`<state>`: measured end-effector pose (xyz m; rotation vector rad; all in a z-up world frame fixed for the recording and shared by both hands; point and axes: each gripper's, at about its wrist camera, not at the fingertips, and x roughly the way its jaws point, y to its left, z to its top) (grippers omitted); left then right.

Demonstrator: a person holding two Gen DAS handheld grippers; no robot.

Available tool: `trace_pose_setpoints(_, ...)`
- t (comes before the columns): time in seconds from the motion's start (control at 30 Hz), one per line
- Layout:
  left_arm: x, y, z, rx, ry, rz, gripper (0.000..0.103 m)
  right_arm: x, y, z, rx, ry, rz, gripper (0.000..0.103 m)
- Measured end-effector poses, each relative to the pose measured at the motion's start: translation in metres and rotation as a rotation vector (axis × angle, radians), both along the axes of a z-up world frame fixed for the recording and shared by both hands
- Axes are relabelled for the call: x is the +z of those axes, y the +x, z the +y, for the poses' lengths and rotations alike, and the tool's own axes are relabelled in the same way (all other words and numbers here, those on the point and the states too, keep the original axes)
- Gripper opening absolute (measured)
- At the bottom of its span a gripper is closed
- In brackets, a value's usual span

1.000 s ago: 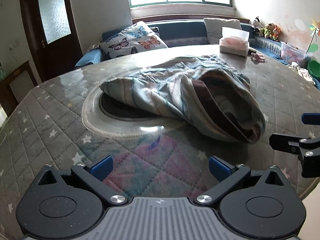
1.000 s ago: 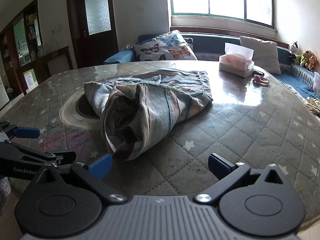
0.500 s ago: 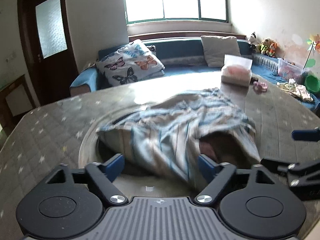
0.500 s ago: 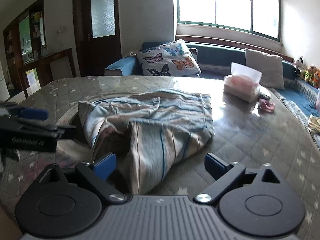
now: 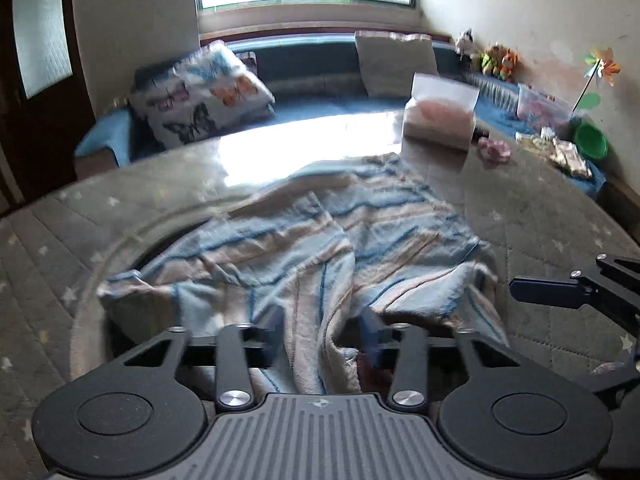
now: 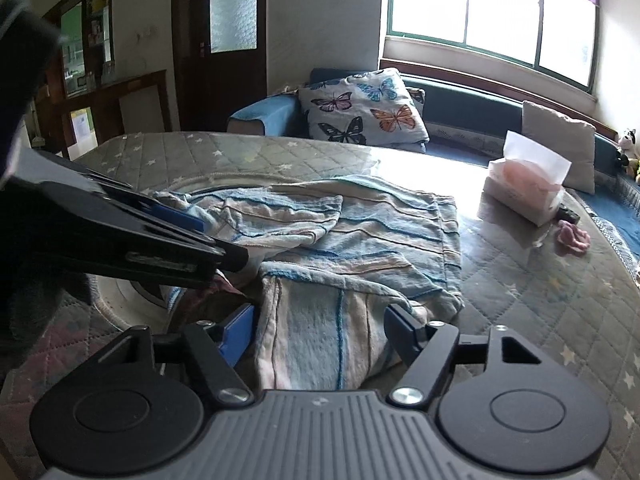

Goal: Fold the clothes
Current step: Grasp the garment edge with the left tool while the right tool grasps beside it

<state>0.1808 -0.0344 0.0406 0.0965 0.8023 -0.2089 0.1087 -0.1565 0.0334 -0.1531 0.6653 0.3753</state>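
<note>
Now, garment: blue-and-cream striped crumpled cloth (image 5: 320, 248), heaped mid-table on grey star-quilted tabletop (image 6: 540, 280).
Long axis: near-left to far-right.
Left gripper (image 5: 320, 338): jaws astride near hem, closing gap, grip unconfirmed.
Right gripper (image 6: 320, 332): jaws wide, straddling near fold, not pinched.
Nearer: both at near edge, 2 tools side by side.

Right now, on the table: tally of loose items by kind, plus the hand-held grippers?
Striped garment: 1
Tissue box: 1
Small pink item beside the box, kind unclear: 1
Hand-held grippers: 2, the left hand-held gripper and right hand-held gripper, each with the garment's near edge between its jaws
Total: 5
</note>
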Motion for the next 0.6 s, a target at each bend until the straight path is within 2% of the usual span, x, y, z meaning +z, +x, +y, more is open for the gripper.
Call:
trace_pose_setpoints(0.03,-0.003,0.002,0.001,-0.002,-0.005,0.012,0.013,-0.002,0.002,0.001,0.002,-0.003,0.002,0.068)
trace_pose_setpoints(0.13,-0.01,0.002,0.006,0.005,-0.018,0.023,0.005,-0.006,0.007,0.002,0.005,-0.002,0.008,0.062)
trace_pose_setpoints(0.33,-0.003,-0.023,0.033,0.113,-0.05,-0.015,0.004,-0.007,0.009,-0.01,-0.019,0.062,0.02,0.034)
trace_pose_setpoints(0.43,-0.001,-0.042,0.051,0.168,-0.061,-0.023,0.003,-0.005,0.003,-0.019,-0.047,0.084,0.014,0.023)
trace_pose_setpoints(0.47,-0.001,-0.049,0.056,0.182,-0.059,-0.024,0.003,-0.004,0.001,-0.023,-0.056,0.087,0.011,0.02)
trace_pose_setpoints(0.6,-0.006,-0.081,0.075,0.213,-0.047,-0.017,0.003,-0.001,-0.007,-0.036,-0.087,0.076,0.006,0.02)
